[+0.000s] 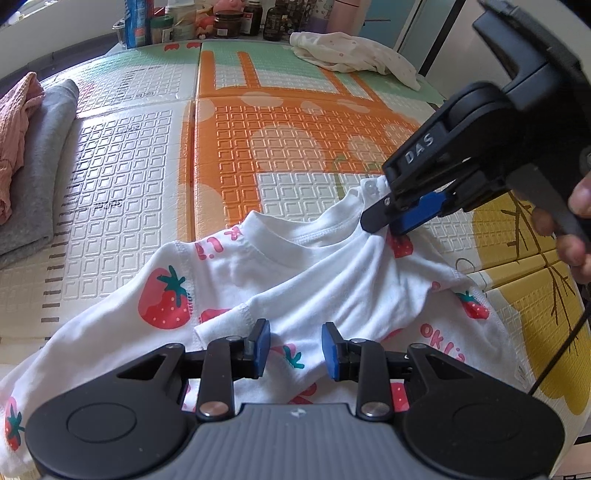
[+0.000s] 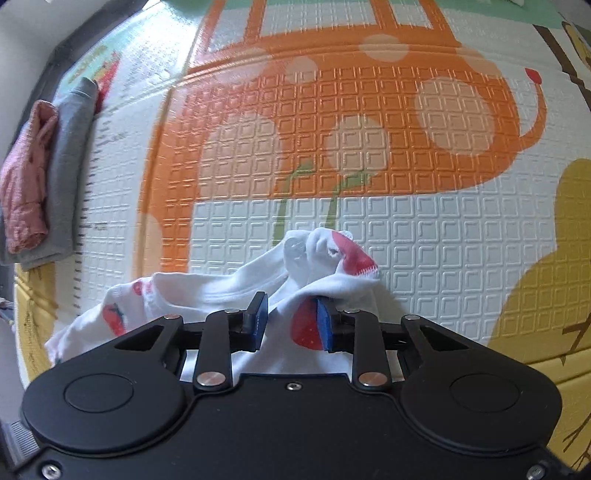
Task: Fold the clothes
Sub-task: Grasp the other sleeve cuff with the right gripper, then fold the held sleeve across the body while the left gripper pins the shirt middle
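A white strawberry-print T-shirt (image 1: pixel 325 280) lies rumpled on the patterned play mat (image 1: pixel 258 147). My left gripper (image 1: pixel 295 350) is open just above the shirt's body, with fabric showing between its blue pads. My right gripper (image 1: pixel 391 221) is at the shirt's right shoulder by the collar, which is raised off the mat. In the right wrist view the shirt (image 2: pixel 325 258) bunches over and between my right gripper's (image 2: pixel 291 321) blue pads, which stand apart. Whether they pinch the cloth is unclear.
A folded grey garment (image 1: pixel 40 166) with a pink one (image 1: pixel 14 122) on it lies at the mat's left edge. A crumpled white dotted garment (image 1: pixel 354 55) lies at the far right. Bottles and jars (image 1: pixel 207 22) line the far edge.
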Demonstrator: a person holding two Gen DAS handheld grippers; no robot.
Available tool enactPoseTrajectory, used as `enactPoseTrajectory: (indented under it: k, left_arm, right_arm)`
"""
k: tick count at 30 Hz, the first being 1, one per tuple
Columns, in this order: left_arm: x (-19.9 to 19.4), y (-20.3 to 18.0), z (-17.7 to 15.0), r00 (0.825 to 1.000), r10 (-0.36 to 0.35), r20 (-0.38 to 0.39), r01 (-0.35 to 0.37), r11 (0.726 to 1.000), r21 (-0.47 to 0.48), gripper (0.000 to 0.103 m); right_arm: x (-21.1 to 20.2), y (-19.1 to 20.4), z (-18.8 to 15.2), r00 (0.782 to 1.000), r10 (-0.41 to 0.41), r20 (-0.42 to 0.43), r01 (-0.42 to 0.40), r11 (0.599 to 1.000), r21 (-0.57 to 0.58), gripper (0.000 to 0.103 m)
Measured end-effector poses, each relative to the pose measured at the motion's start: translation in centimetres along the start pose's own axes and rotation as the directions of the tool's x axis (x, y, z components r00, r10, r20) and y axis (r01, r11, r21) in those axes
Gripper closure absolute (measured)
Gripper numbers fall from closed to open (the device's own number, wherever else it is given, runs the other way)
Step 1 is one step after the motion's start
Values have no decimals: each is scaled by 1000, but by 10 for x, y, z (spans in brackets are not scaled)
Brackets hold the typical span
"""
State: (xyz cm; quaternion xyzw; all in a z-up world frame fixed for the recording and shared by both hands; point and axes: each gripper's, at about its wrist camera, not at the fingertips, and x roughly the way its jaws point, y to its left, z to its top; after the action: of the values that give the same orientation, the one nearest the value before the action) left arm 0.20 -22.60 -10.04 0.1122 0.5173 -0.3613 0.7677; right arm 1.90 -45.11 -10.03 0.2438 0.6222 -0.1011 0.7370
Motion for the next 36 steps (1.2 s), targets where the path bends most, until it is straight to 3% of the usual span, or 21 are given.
enactPoseTrajectory:
  k: [8, 10, 15, 23, 31, 36]
  left_arm:
    - [-1, 2, 0, 1000, -1, 0, 1, 1000, -13, 70]
    - [-1, 1, 1, 1000, 0, 0, 0, 1000, -14, 70]
    - [-4, 1, 1, 1000, 6, 5, -6, 1000, -16, 69]
    - [-11, -1, 2, 999, 28, 20, -28, 999, -18, 68]
    - [-31, -24, -9, 997, -30, 67, 24, 996, 90, 64]
    - [-29, -34, -23, 997, 48, 52, -53, 992, 113, 63]
  right_arm:
    - [7, -1, -1, 1000, -3, -12, 3, 1000, -5, 79]
    - [4, -3, 0, 1000, 20, -11, -20, 1000, 13, 75]
    - [-23, -10, -3, 994, 104, 45, -106, 993, 44, 67]
    - [-59, -25, -19, 987, 105, 118, -109, 994, 26, 63]
    - [-38, -32, -56, 995, 94, 35, -95, 996, 3, 68]
    - [-29, -32, -77, 999, 42, 27, -41, 998, -39, 68]
